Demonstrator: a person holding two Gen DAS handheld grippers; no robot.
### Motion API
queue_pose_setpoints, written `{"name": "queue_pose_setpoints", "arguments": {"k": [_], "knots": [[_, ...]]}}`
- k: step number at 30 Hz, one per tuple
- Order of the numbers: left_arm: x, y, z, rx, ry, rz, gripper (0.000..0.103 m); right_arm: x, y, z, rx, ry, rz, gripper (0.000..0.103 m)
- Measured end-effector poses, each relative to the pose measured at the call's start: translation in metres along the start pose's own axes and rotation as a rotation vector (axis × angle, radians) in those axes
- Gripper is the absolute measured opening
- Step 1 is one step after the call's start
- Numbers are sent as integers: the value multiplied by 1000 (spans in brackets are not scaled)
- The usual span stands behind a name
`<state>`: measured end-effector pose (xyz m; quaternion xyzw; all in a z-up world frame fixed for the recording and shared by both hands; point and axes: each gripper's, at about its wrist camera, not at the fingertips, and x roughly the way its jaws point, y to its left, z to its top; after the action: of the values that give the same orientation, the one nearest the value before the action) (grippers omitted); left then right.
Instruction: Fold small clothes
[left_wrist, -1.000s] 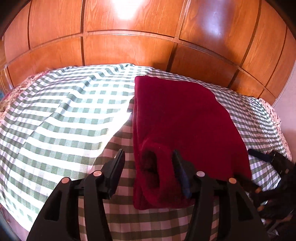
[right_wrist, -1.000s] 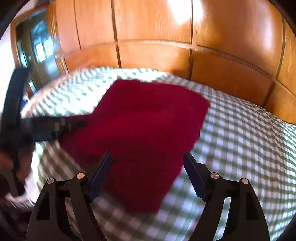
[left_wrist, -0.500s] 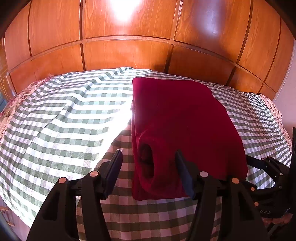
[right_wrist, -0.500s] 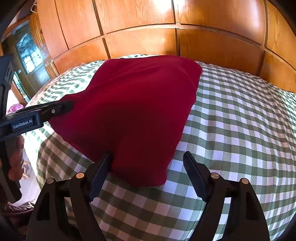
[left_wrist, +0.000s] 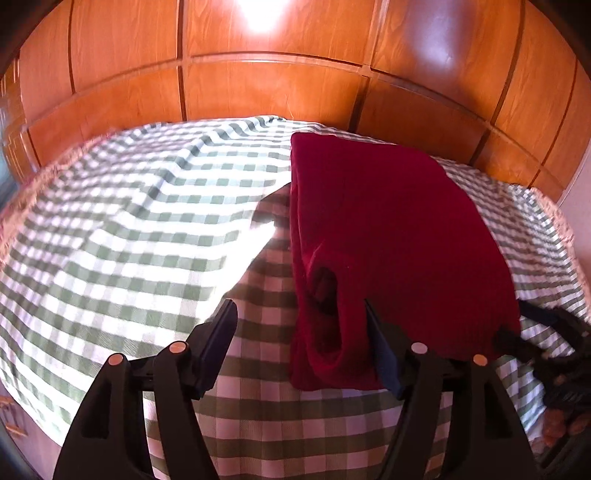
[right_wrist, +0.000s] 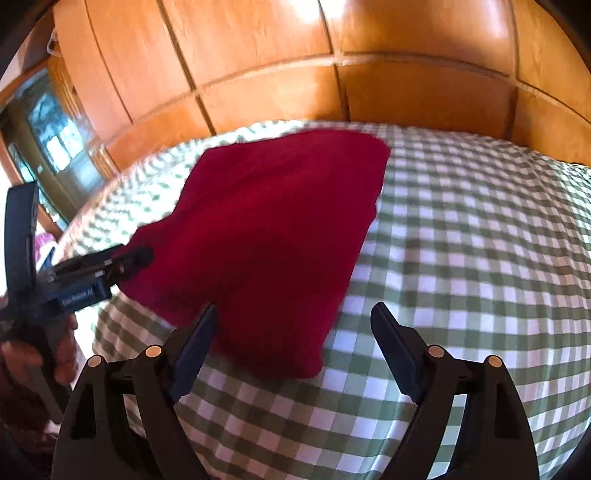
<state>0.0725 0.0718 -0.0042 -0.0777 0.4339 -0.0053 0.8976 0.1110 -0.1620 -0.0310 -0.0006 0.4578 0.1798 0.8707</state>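
Your left gripper (left_wrist: 299, 328) has just been opening, jaws spread astride the red cloth's (left_wrist: 399, 236) sleeve fold at 6 o'clock on the gingham (left_wrist: 140, 229). Only the right view shows your right gripper (right_wrist: 293, 326), just widened, straddling the cloth's near corner.

Left claw (left_wrist: 299, 332): black plastic frame, two copper-coloured rivets per side behind dark blue finger pads (left_wrist: 382, 354). Right claw (right_wrist: 291, 338): same build. Left claw's body carries small white lettering.
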Motion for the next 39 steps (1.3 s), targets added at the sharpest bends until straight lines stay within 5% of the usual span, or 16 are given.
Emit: {"name": "queue_pose_setpoints", "arguments": {"k": [10, 13, 17, 27, 39], "knots": [[-8, 0, 53, -49, -82, -79, 67, -22, -11, 29, 39, -99, 17, 83], [13, -18, 62, 30, -72, -2, 68, -11, -9, 36, 48, -97, 9, 83], [59, -27, 55, 89, 55, 91, 68, 30, -2, 18, 9, 5, -23, 84], [32, -14, 62, 55, -28, 5, 71, 20, -37, 31, 157, -16, 172, 89], [45, 3, 60, 39, 3, 1, 73, 61, -65, 57, 323, 52, 320, 89]]}}
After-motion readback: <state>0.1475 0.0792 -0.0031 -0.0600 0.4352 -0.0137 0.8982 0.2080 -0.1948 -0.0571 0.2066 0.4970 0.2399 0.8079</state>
